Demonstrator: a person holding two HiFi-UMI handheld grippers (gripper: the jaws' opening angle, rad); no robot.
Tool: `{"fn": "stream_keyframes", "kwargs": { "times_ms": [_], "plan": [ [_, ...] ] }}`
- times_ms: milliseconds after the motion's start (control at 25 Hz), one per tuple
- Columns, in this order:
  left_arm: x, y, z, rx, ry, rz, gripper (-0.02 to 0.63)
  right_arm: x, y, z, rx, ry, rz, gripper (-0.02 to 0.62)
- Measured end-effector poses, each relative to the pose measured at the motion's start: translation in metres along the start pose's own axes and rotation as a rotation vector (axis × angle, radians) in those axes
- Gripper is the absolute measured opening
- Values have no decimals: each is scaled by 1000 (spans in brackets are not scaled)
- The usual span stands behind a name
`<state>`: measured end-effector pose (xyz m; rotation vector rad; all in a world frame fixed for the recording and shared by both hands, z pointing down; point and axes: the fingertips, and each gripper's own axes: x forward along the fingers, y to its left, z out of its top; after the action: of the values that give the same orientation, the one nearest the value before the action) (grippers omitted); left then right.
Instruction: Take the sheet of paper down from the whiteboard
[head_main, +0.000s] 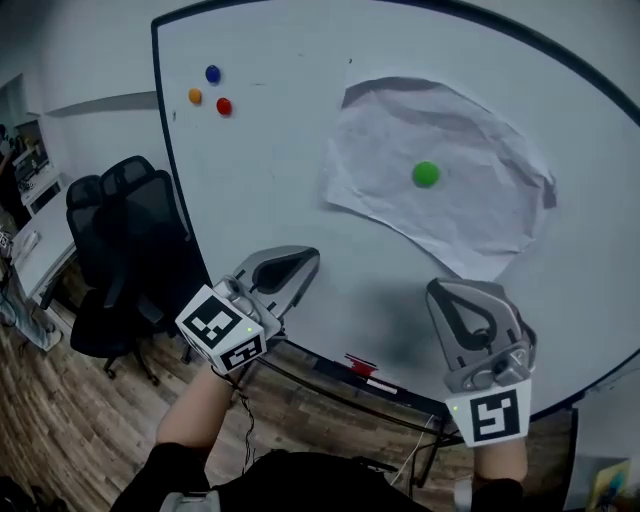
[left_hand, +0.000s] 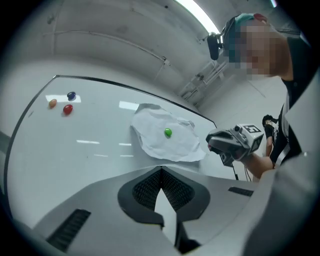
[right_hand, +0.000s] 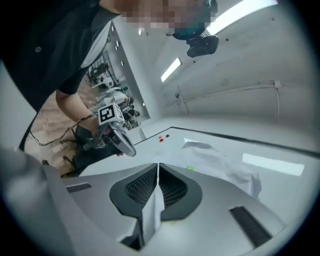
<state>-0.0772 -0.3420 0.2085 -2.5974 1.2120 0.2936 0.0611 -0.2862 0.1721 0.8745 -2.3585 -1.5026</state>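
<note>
A crumpled white sheet of paper (head_main: 440, 175) hangs on the whiteboard (head_main: 260, 190), pinned by a green magnet (head_main: 426, 174). My left gripper (head_main: 300, 262) is shut and empty, held below and left of the sheet, apart from the board. Lower right, my right gripper (head_main: 462, 300) is also shut with nothing in it, just under the sheet's bottom corner. In the left gripper view the sheet (left_hand: 167, 139) and green magnet (left_hand: 168, 132) lie ahead beyond the closed jaws, with the right gripper (left_hand: 225, 145) to the side. The right gripper view shows the sheet (right_hand: 225, 162) and the left gripper (right_hand: 125, 145).
Blue (head_main: 212, 74), orange (head_main: 195, 96) and red (head_main: 224, 106) magnets sit at the board's upper left. A red marker (head_main: 360, 366) lies on the tray below the board. A black office chair (head_main: 125, 250) stands at left on the wooden floor, beside a desk (head_main: 35, 250).
</note>
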Motion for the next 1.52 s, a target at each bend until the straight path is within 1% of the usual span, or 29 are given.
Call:
{"fn": "stream_keyframes", "kwargs": {
  "times_ms": [80, 160, 320, 440, 480, 520, 560, 600, 720, 920, 1200, 1400, 1520],
  "plan": [
    [3, 11, 15, 46, -5, 18, 11, 15, -31, 14, -56, 29, -48, 20],
    [6, 19, 26, 75, -7, 29, 11, 30, -51, 22, -75, 58, -73, 20],
    [16, 23, 41, 115, -8, 19, 26, 56, -74, 17, -89, 153, -82, 21],
    [23, 26, 45, 144, -8, 22, 61, 69, -86, 12, -100, 196, -109, 23],
    [24, 28, 46, 147, -5, 28, 77, 72, -88, 10, -101, 211, -109, 28],
    [25, 30, 47, 147, -4, 35, 89, 76, -88, 8, -98, 228, -101, 53],
    [26, 32, 48, 145, -4, 42, 99, 80, -87, 5, -94, 244, -90, 120],
    [26, 35, 49, 141, -6, 50, 111, 84, -87, 4, -96, 255, -83, 156],
    [30, 40, 51, 127, -10, 65, 118, 92, -89, 0, -124, 274, -91, 156],
    [38, 44, 46, 126, 30, 82, 129, 101, -85, -11, -131, 328, -74, 156],
    [42, 39, 52, 141, 24, 73, 129, 107, -79, -16, -175, 366, -84, 155],
    [43, 40, 54, 139, 21, 75, 129, 106, -86, -22, -170, 416, -117, 155],
    [45, 38, 55, 139, 21, 72, 129, 106, -87, -23, -170, 438, -112, 155]
  ]
}}
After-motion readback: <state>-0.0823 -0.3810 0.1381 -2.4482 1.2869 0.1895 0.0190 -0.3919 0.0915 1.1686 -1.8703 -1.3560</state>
